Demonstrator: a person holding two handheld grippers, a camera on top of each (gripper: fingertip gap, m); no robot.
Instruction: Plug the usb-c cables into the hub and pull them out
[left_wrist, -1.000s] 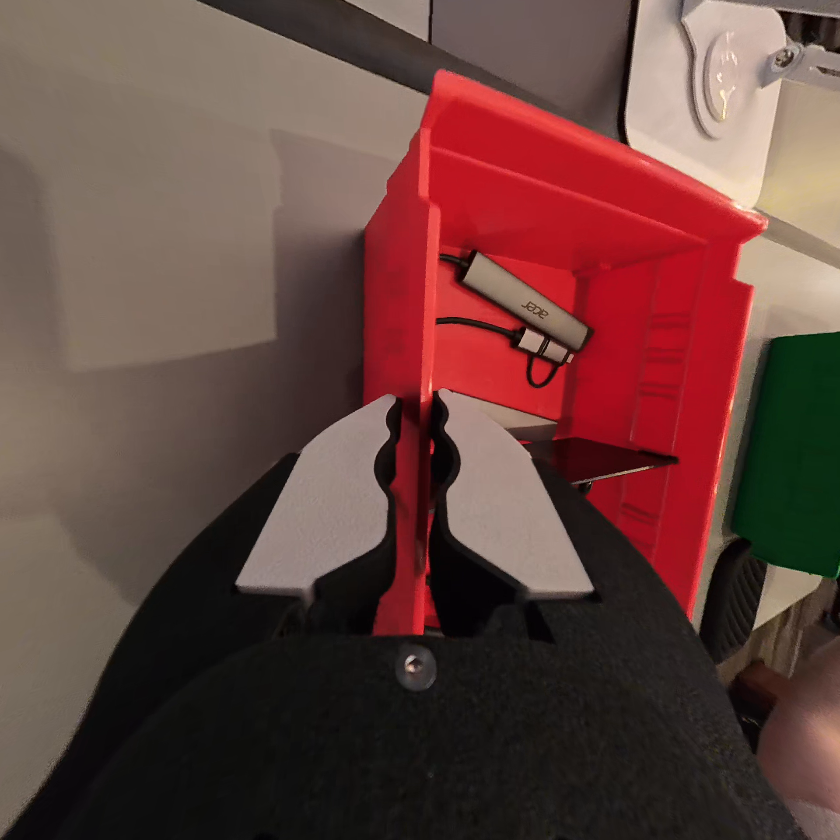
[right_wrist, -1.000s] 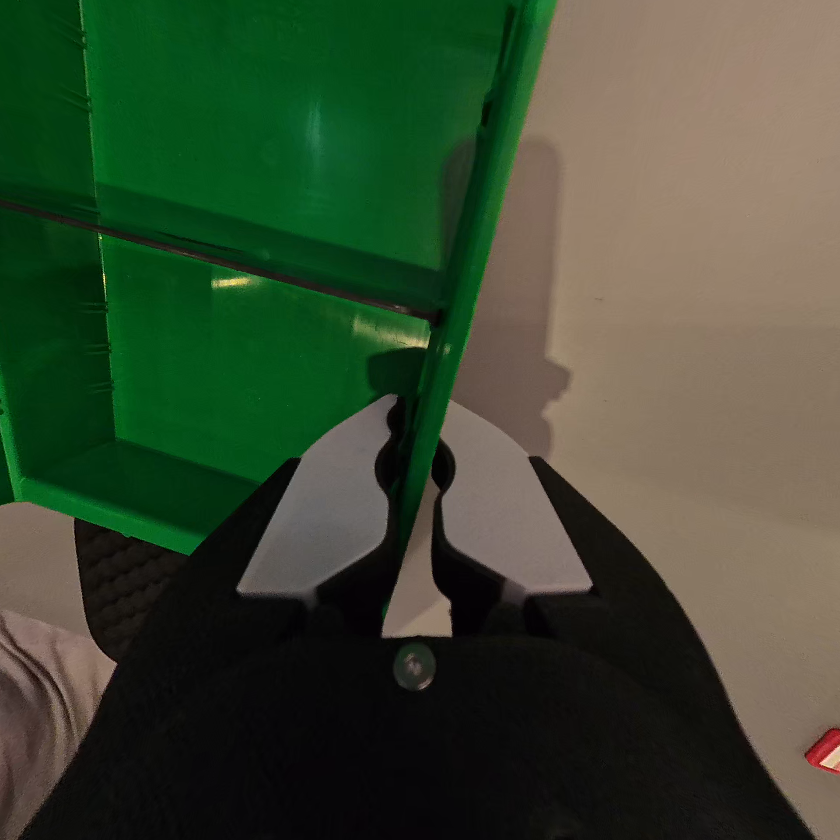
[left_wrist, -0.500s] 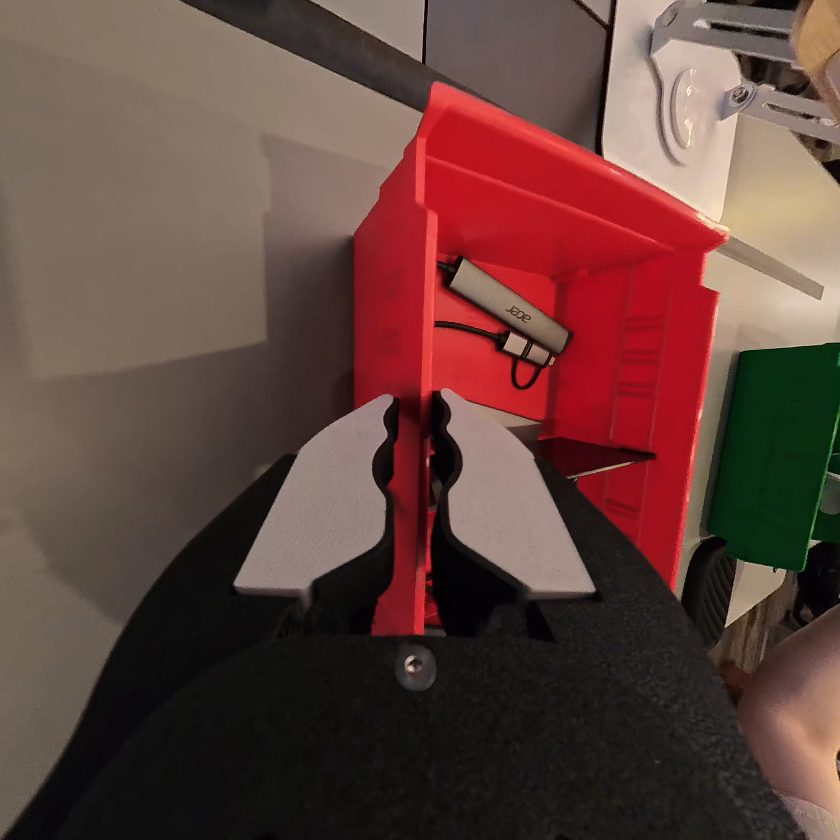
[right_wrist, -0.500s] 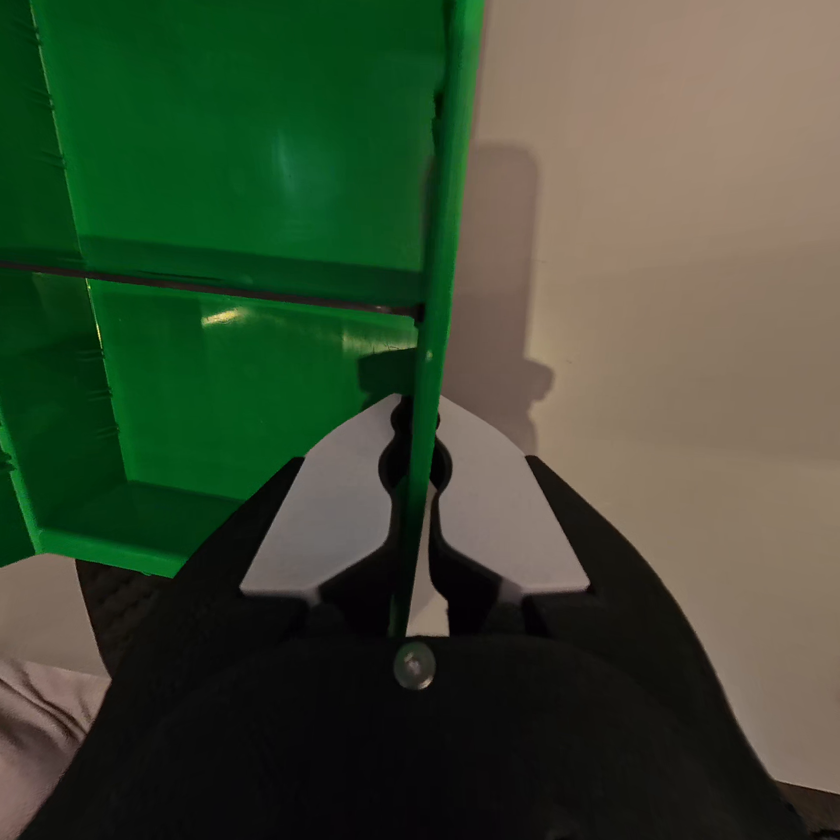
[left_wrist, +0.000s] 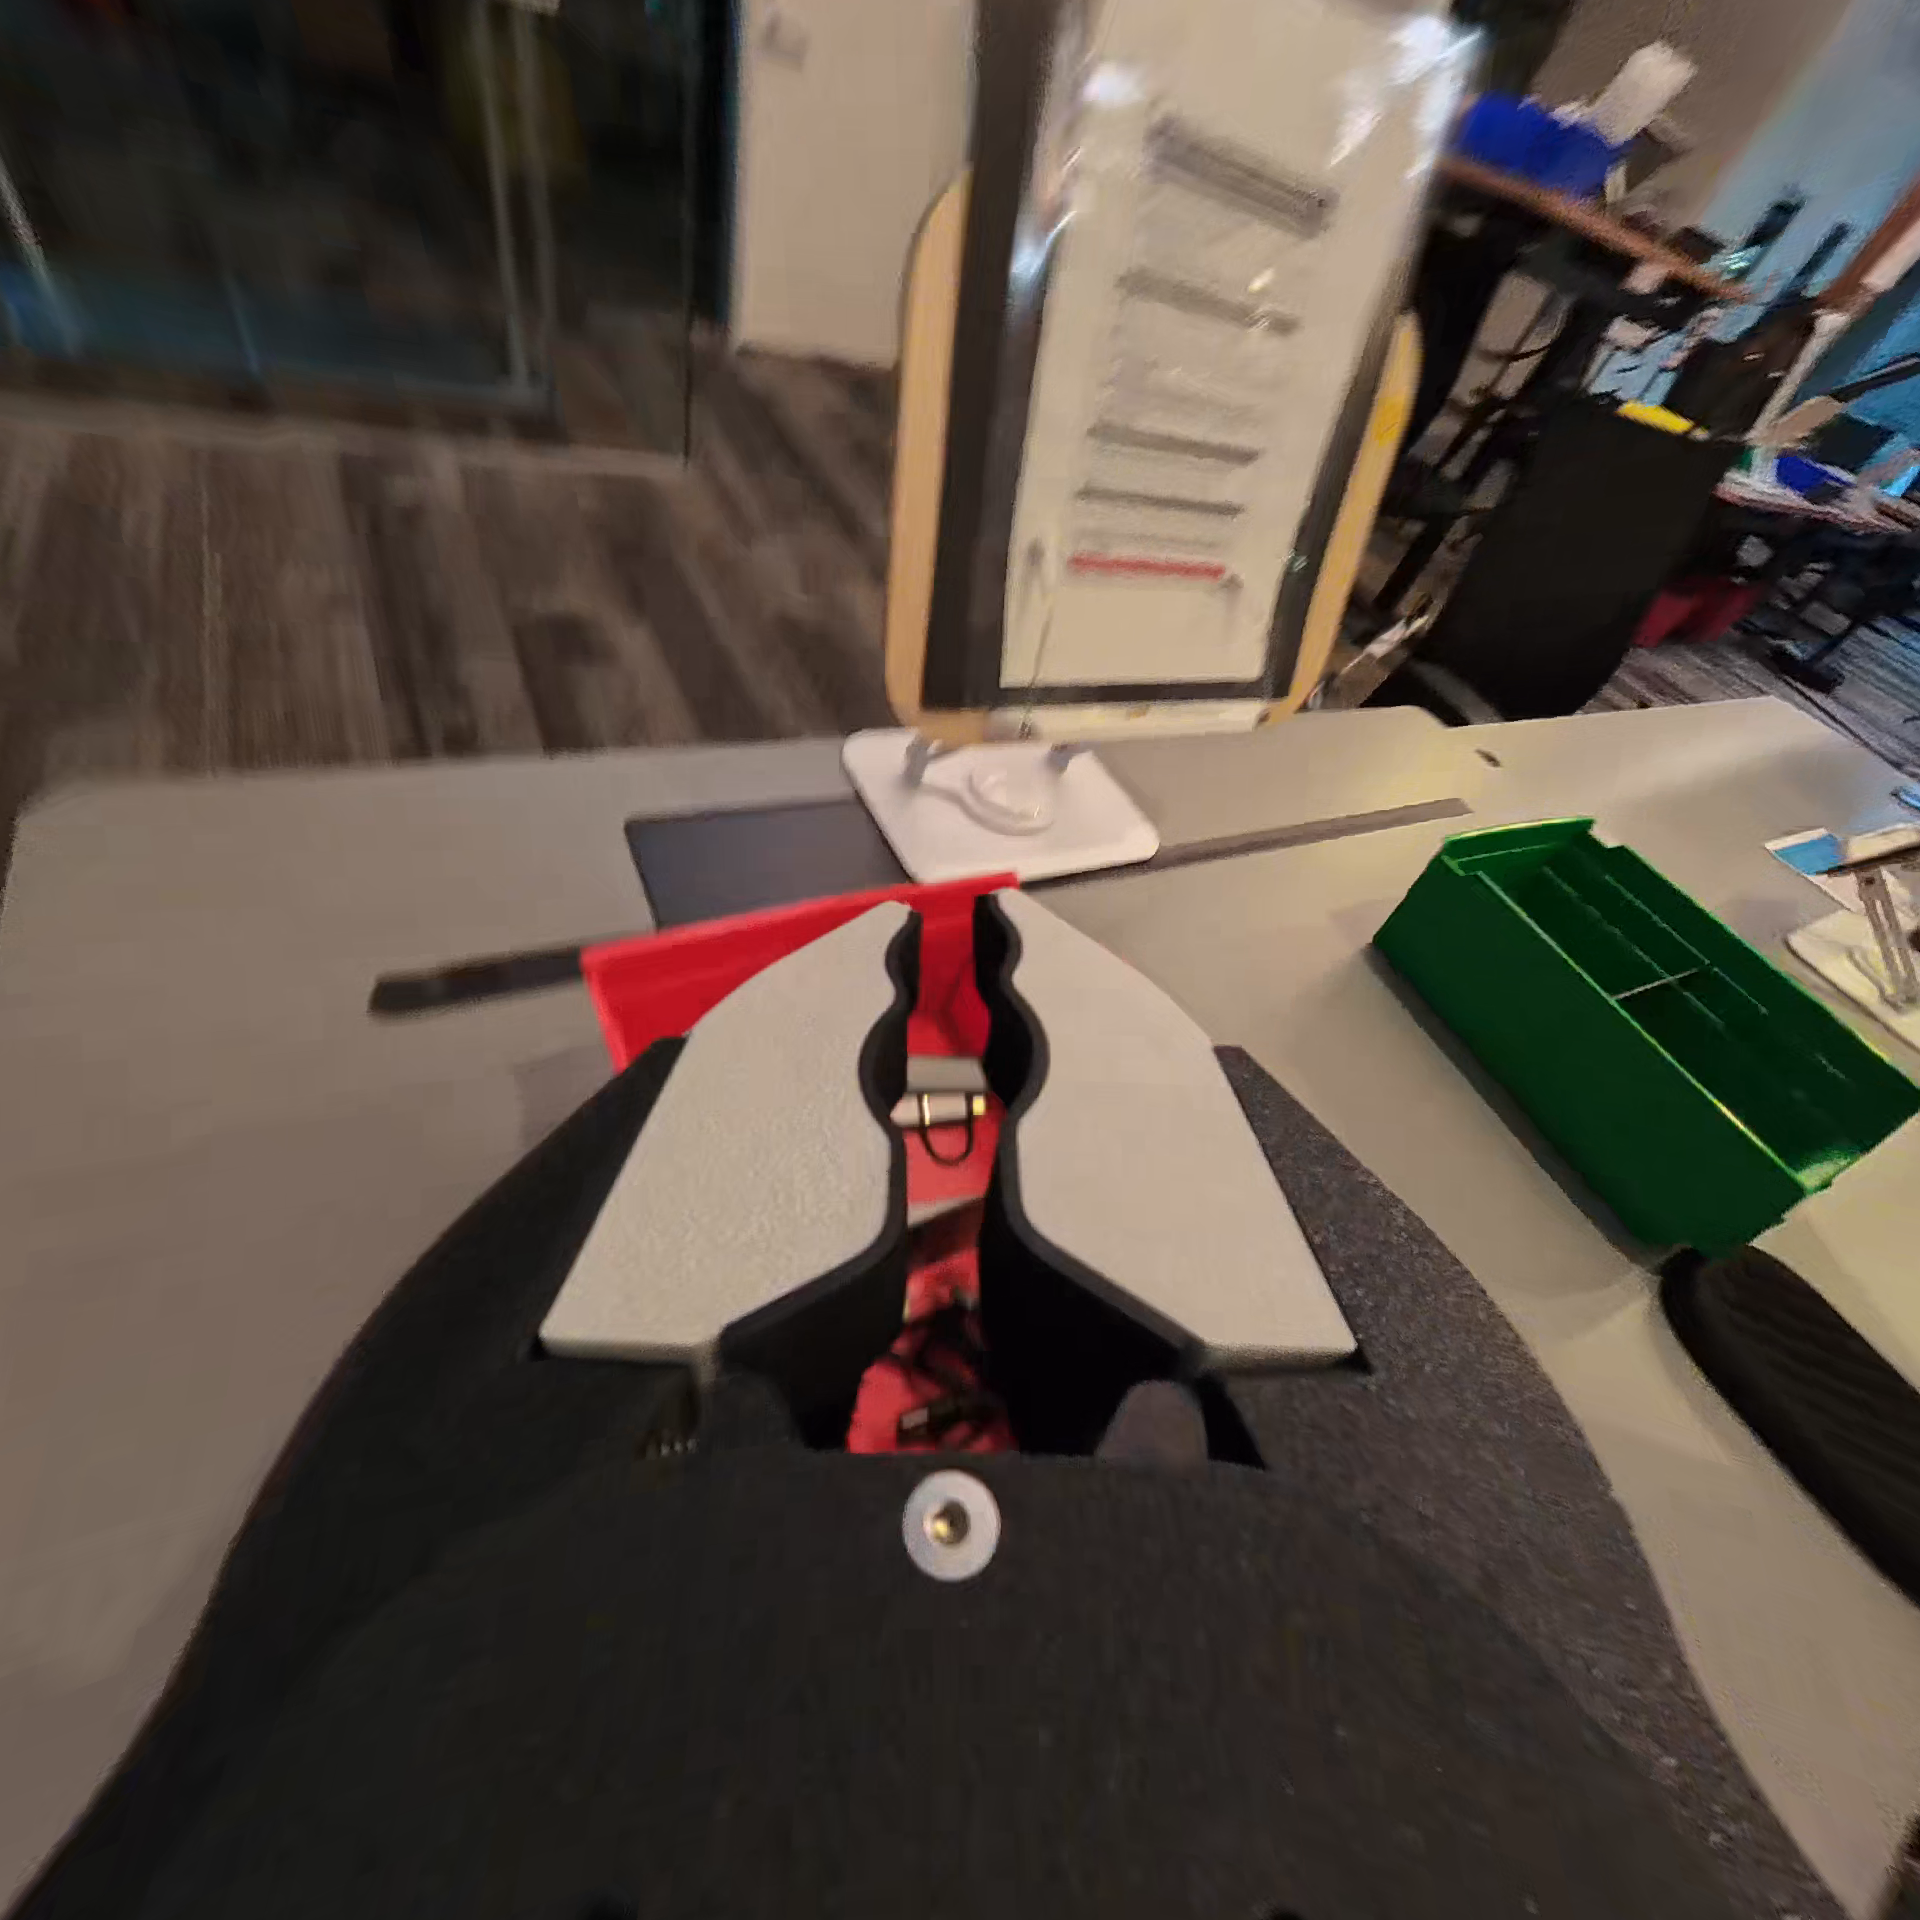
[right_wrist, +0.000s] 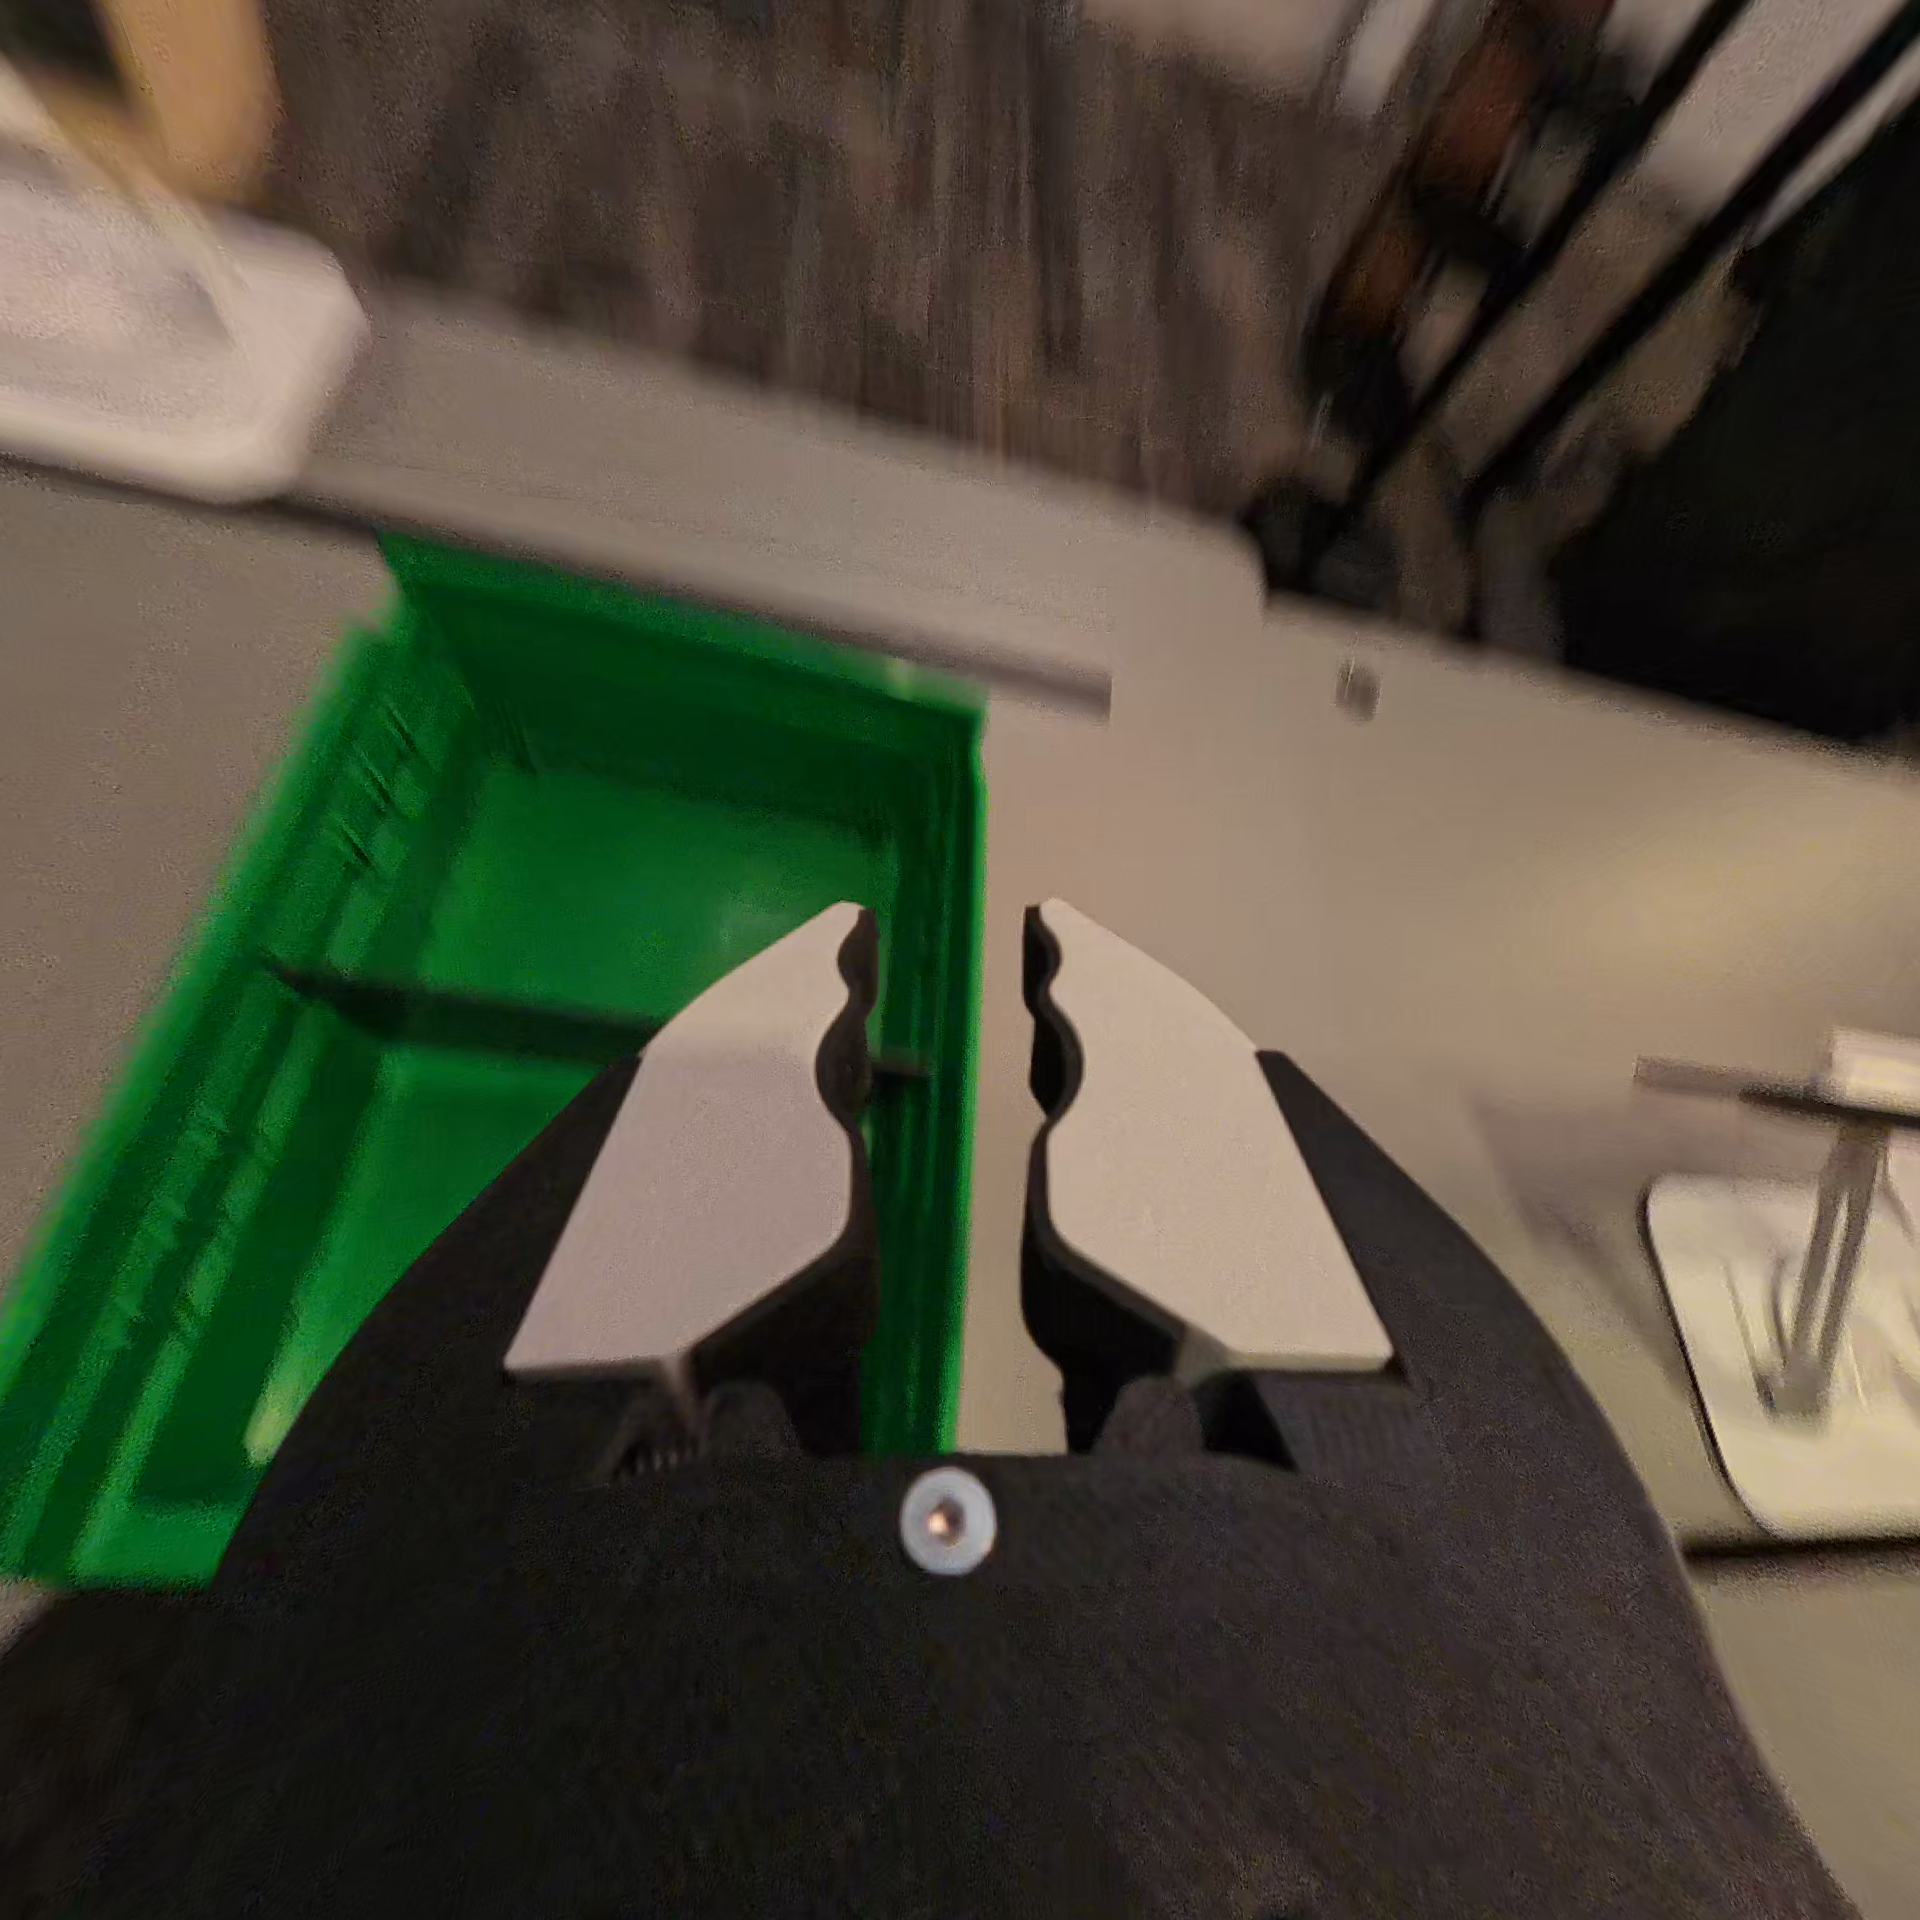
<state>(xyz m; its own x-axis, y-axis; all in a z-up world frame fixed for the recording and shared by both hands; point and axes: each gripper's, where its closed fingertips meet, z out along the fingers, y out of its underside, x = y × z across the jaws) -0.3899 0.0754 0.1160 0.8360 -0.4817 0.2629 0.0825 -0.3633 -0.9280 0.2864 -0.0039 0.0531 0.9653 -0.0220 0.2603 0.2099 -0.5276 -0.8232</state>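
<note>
A red bin (left_wrist: 707, 966) stands on the grey table (left_wrist: 260, 1039), mostly hidden behind my left gripper (left_wrist: 948, 909). Its fingers stand a narrow gap apart with nothing between them. Through the gap I see the end of the grey hub (left_wrist: 935, 1075) with plugs (left_wrist: 940, 1112) in it, and loose dark cables (left_wrist: 935, 1392) lower in the bin. My right gripper (right_wrist: 948, 914) is open, straddling the right wall (right_wrist: 930, 1091) of the empty green bin (right_wrist: 623, 883) without clamping it. The green bin also shows at the right of the left wrist view (left_wrist: 1621, 1039).
Both views are motion-blurred. A white stand base (left_wrist: 997, 821) bearing an upright board sits behind the red bin, next to a dark mat (left_wrist: 748, 862) and a black strip (left_wrist: 1299, 842). Another white stand (right_wrist: 1818, 1299) is right of the green bin. A black textured object (left_wrist: 1787, 1382) lies near the front. Tip to tip, the grippers are about 70 centimetres apart.
Both grippers were clamped on the bins' walls and looked down at them. Now both views have swung up toward the room. The right jaw has opened off the green wall; the red wall has left the left jaw.
</note>
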